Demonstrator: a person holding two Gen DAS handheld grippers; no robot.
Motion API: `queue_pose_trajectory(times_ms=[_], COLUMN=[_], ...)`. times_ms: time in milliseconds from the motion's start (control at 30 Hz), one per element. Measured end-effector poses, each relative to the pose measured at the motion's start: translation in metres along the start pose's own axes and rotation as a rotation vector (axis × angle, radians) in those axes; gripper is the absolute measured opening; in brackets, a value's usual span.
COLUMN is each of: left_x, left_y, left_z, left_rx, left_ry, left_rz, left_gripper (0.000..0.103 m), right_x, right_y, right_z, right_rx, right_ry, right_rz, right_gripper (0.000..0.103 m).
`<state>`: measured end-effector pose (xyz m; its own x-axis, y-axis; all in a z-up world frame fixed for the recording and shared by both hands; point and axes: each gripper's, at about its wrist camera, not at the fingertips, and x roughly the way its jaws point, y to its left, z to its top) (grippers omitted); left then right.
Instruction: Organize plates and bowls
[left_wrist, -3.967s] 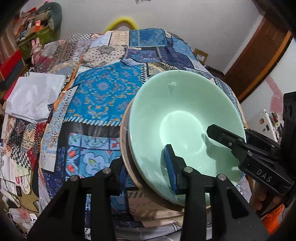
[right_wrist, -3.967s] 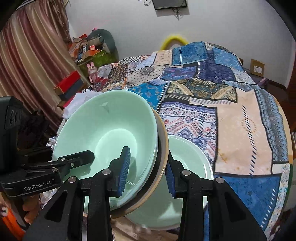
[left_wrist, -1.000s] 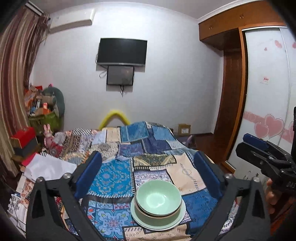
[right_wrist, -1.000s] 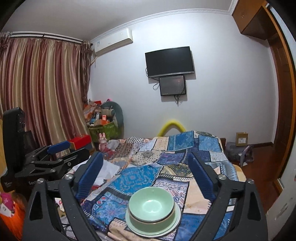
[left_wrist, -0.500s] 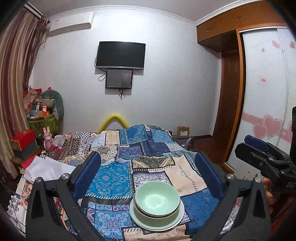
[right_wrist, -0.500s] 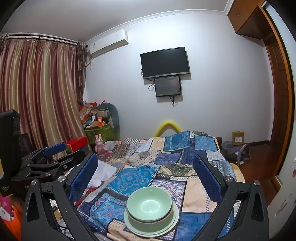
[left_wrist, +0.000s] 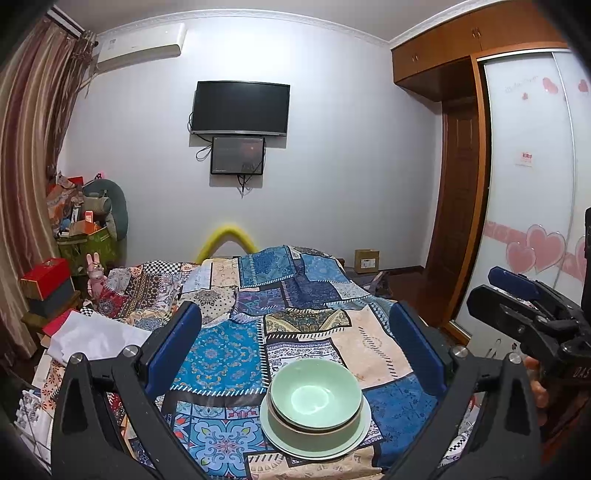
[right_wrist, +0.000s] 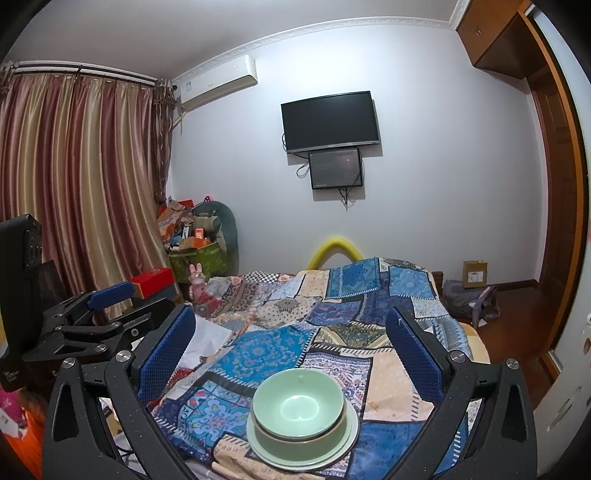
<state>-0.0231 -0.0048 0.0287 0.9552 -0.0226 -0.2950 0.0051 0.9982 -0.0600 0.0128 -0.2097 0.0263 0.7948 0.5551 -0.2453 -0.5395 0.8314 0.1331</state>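
Pale green crockery is sitting stacked at the near end of the patchwork bedspread (left_wrist: 229, 354): a top bowl (left_wrist: 316, 397) is nesting in a brown-rimmed bowl (left_wrist: 314, 428), and both are resting on a plate (left_wrist: 354, 439) close to the cover's front edge. The left gripper (left_wrist: 295, 350) is hovering raised and level, well back from the stack, its blue-padded jaws spread wide and holding nothing. The right gripper (right_wrist: 291, 347) is posing likewise, jaws parted and empty, with the stack framed low between them. Beyond the plate, patterned cover is lying bare toward the far wall; white folded cloth (left_wrist: 92, 339) is lying at the left edge.
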Motion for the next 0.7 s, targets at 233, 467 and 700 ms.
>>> queue_pose_trajectory(times_ms=[233,467,700], left_x=[0.0005,0.0012,0.0004], left_y=[-0.0020,-0.0040,-0.0062], left_z=[-0.0019,-0.0026,-0.0026], left_rx=[0.004,0.015,0.018], left_ry=[0.004,0.004,0.003], left_rz=[-0.008,-0.011,-0.012], left_gripper=[0.103,0.103,0.103], right_x=[0.0006,0.0012,0.0004], right_y=[-0.0015,-0.0028,-0.0026], right_z=[-0.0006,0.0003,0.0009], right_rx=[0.004,0.006,0.008], right_ry=[0.005,0.006,0.006], right_rz=[0.002,0.002,0.004], right_gripper=[0.103,0.103,0.103])
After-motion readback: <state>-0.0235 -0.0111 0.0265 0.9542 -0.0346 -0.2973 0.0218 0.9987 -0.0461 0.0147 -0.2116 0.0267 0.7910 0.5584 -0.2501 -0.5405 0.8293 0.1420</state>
